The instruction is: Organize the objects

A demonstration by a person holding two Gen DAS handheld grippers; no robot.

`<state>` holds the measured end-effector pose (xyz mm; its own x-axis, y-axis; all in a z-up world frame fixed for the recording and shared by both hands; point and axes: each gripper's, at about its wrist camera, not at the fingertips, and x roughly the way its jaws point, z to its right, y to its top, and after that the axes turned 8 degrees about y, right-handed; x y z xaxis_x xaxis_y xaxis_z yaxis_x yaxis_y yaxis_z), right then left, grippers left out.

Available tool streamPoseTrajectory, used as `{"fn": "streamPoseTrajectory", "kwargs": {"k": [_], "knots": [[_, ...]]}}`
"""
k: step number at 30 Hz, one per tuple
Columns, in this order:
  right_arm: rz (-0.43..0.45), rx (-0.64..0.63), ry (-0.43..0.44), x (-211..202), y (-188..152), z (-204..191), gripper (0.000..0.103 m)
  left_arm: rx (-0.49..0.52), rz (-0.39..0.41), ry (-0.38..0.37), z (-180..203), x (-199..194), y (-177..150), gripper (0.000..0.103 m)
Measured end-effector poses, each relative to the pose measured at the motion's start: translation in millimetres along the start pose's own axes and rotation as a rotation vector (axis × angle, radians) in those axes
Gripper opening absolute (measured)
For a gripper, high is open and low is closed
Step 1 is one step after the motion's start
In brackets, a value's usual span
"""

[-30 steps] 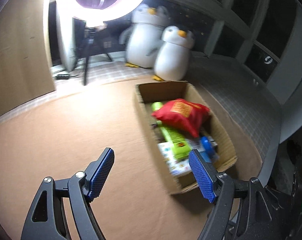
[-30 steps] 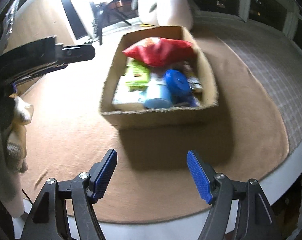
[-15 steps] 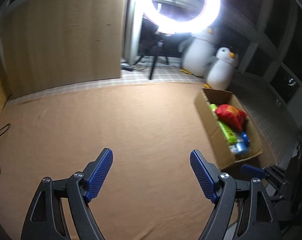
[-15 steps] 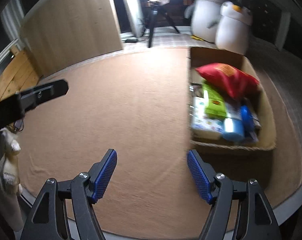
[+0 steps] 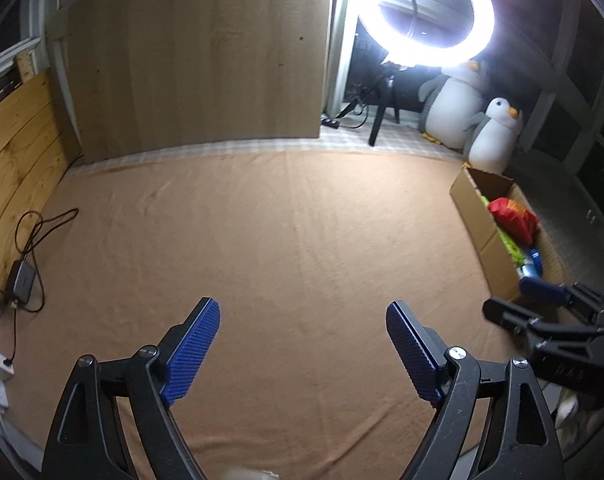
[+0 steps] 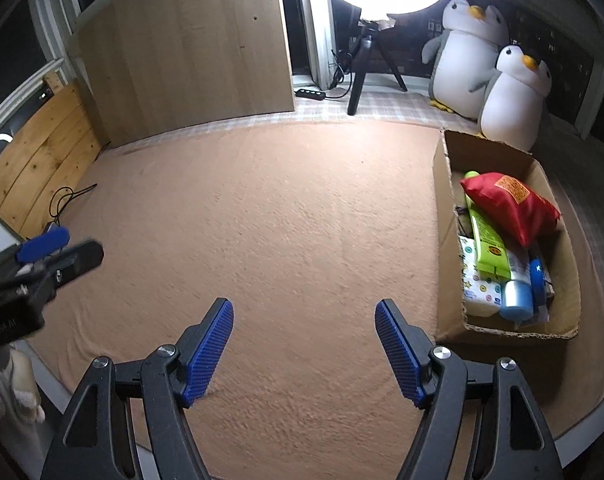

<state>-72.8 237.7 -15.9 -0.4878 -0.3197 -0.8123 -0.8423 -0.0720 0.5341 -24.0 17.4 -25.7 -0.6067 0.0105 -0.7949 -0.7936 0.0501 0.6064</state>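
A cardboard box [image 6: 445, 200] stands at the right of the brown mat [image 6: 282, 220]. It holds a red snack bag [image 6: 509, 204], a green tube [image 6: 487, 240], a blue-capped bottle [image 6: 517, 296] and a patterned white pack [image 6: 475, 284]. The box also shows in the left wrist view [image 5: 485, 236], with the red bag [image 5: 513, 216]. My left gripper [image 5: 302, 344] is open and empty over the bare mat. My right gripper [image 6: 303, 344] is open and empty, left of the box.
Two penguin plush toys [image 6: 489, 72] sit behind the box. A ring light on a tripod [image 6: 361, 60] stands at the back beside a wooden board [image 6: 190, 56]. A cable and adapter [image 5: 22, 276] lie at the mat's left edge.
Both grippers have pulled back and swung left, away from the box. The box has shifted from the middle of each view to the right side. Both stay open.
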Motion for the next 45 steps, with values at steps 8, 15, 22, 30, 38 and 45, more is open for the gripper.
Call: {"fn": "streamPoseTrajectory", "kwargs": {"k": [8, 15, 22, 30, 38, 45], "knots": [[0.019, -0.001, -0.004, 2, 0, -12, 0.071, -0.056, -0.044, 0.014, -17, 11, -14, 0.091], [0.031, 0.001, -0.004, 1, -1, -19, 0.072, -0.052, -0.053, 0.025, -19, 18, -16, 0.092], [0.035, -0.004, -0.003, 2, -1, -21, 0.074, -0.05, -0.065, 0.023, -17, 23, -17, 0.092], [0.031, -0.007, -0.003, 3, -1, -24, 0.075, -0.056, -0.07, 0.021, -16, 25, -16, 0.092], [0.033, 0.002, -0.003, 4, 0, -21, 0.075, -0.048, -0.073, 0.021, -14, 26, -15, 0.093], [0.033, 0.003, -0.003, 3, 1, -20, 0.076, -0.047, -0.075, 0.021, -14, 27, -14, 0.093]]}}
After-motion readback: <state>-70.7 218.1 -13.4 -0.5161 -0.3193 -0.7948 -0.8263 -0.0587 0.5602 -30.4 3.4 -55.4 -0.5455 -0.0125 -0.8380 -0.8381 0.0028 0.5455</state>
